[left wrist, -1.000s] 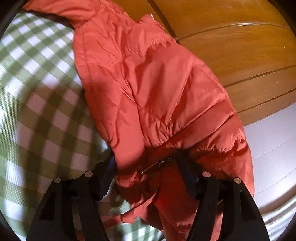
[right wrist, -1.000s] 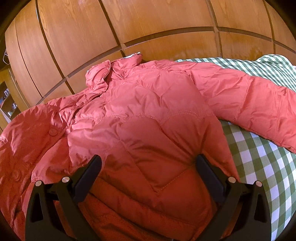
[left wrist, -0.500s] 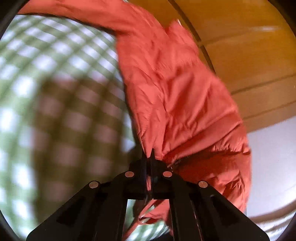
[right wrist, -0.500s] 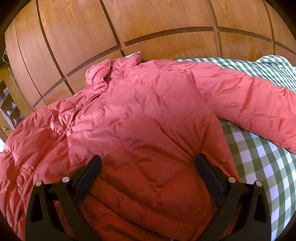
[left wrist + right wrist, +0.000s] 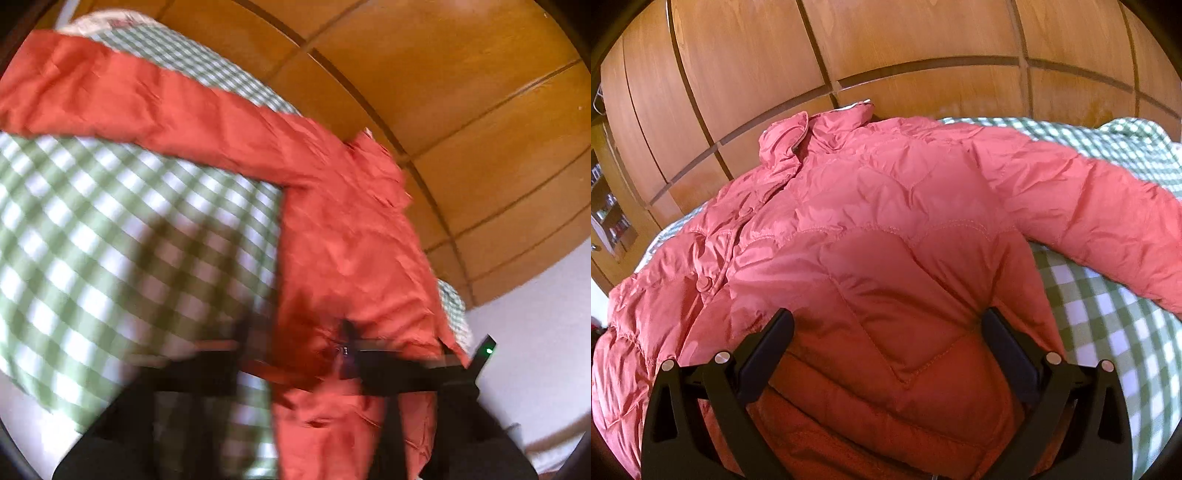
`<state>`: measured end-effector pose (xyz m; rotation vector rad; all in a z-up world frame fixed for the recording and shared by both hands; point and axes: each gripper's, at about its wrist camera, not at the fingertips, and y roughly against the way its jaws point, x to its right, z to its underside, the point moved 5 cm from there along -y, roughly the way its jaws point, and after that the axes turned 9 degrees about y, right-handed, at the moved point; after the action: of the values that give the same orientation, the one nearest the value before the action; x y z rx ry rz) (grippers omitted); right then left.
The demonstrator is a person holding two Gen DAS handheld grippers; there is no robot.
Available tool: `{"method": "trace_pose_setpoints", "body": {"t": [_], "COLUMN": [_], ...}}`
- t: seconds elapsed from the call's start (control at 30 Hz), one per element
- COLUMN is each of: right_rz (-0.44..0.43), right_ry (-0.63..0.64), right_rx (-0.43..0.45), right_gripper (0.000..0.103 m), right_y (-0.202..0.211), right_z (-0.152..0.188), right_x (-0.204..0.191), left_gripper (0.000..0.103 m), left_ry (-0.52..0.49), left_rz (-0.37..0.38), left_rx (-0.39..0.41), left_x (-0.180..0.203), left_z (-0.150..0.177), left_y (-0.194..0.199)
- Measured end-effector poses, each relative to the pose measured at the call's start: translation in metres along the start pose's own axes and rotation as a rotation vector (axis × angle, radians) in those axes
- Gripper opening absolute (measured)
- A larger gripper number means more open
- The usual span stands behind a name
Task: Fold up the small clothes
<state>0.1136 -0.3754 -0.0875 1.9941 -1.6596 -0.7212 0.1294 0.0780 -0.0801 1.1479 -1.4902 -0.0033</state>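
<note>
Right wrist view | wood-panelled wall (image 5: 923, 33) seen across top, green checked cloth (image 5: 1108, 325) at right | red jacket (image 5: 886, 240) spread at centre | right tool (image 5: 886, 332) spread wide over hem | left tool (image 5: 295, 354) blurred, state cannot be told

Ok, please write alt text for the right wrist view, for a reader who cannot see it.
A coral-red puffer jacket lies spread on a green-and-white checked cloth, one sleeve stretched right. The open right tool hovers over its hem, and wooden wall panels stand behind.
</note>
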Motion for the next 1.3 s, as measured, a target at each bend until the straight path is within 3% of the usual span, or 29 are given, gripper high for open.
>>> {"method": "trace_pose_setpoints", "body": {"t": [0.07,0.2,0.3,0.4,0.43,0.47,0.5,0.57,0.6,0.67,0.77,0.87,0.93,1.03,1.1,1.17,1.2,1.23,1.27,1.3], "right_rz": [0.003,0.019,0.000,-0.115,-0.132,-0.149,-0.153,-0.125,-0.127,-0.129,-0.084,-0.063,-0.011,0.000,0.032,0.039,0.064,0.077,0.080,0.066], "right_ry": [-0.026,-0.165,-0.221,-0.298,-0.302,-0.294,-0.280,-0.254,-0.245,-0.222,-0.188,-0.163,-0.145,-0.182,-0.224,-0.206,-0.178,-0.162,-0.145,-0.128], "right_rx": [0.040,0.026,-0.037,-0.095,-0.080,-0.054,-0.051,-0.046,-0.034,0.016,0.064,-0.016,-0.112,-0.098,-0.085,0.006,0.070,0.104,0.136,0.154], "right_gripper": [0.101,0.101,0.101,0.101,0.101,0.095,0.075,0.051,0.034,0.020,0.011,0.008,0.008,0.011,0.036,0.051,0.062,0.068,0.078,0.081], "right_y": [0.022,0.059,0.070,0.070,0.072,0.074,0.073,0.073,0.076,0.096,0.127,0.127,0.110,0.104,0.109,0.123,0.131,0.135,0.137,0.134], "right_z": [0.002,0.019,0.038,0.067,0.071,0.072,0.073,0.068,0.063,0.049,0.037,0.053,0.077,0.094,0.086,0.061,0.042,0.030,0.017,0.005], "right_x": [0.004,0.038,0.056,0.054,0.050,0.042,0.032,0.023,0.022,0.028,0.044,0.054,0.057,0.064,0.069,0.068,0.066,0.064,0.060,0.055], "left_gripper": [0.097,0.097,0.097,0.096,0.083,0.074,0.049,0.015,0.010,0.006,0.003,0.000,0.000,0.000,0.000,0.003,0.019,0.048,0.062,0.073], "left_ry": [-0.014,0.002,0.035,0.054,0.073,0.079,0.073,0.036,-0.001,-0.066,-0.124,-0.197,-0.224,-0.232,-0.234,-0.228,-0.224,-0.222,-0.222,-0.231], "left_rz": [0.033,0.003,0.089,0.167,0.211,0.224,0.210,0.153,0.109,0.030,-0.037,-0.130,-0.201,-0.298,-0.288,-0.241,-0.232,-0.233,-0.229,-0.202], "left_rx": [0.034,-0.037,-0.060,-0.081,-0.110,-0.136,-0.150,-0.163,-0.147,-0.094,-0.032,-0.033,-0.067,-0.138,-0.117,-0.046,0.012,0.055,0.098,0.139], "left_x": [0.002,0.004,-0.005,-0.001,0.003,0.007,0.012,0.018,0.022,0.030,0.035,0.027,0.014,-0.008,-0.006,0.005,0.013,0.019,0.026,0.039], "left_z": [0.008,0.041,0.065,0.077,0.082,0.086,0.086,0.084,0.077,0.059,0.040,0.047,0.060,0.077,0.074,0.061,0.050,0.042,0.034,0.027], "left_y": [-0.002,-0.022,-0.021,-0.023,-0.027,-0.029,-0.036,-0.038,-0.034,-0.013,0.024,0.051,0.042,0.021,0.020,0.035,0.045,0.050,0.055,0.056]}}
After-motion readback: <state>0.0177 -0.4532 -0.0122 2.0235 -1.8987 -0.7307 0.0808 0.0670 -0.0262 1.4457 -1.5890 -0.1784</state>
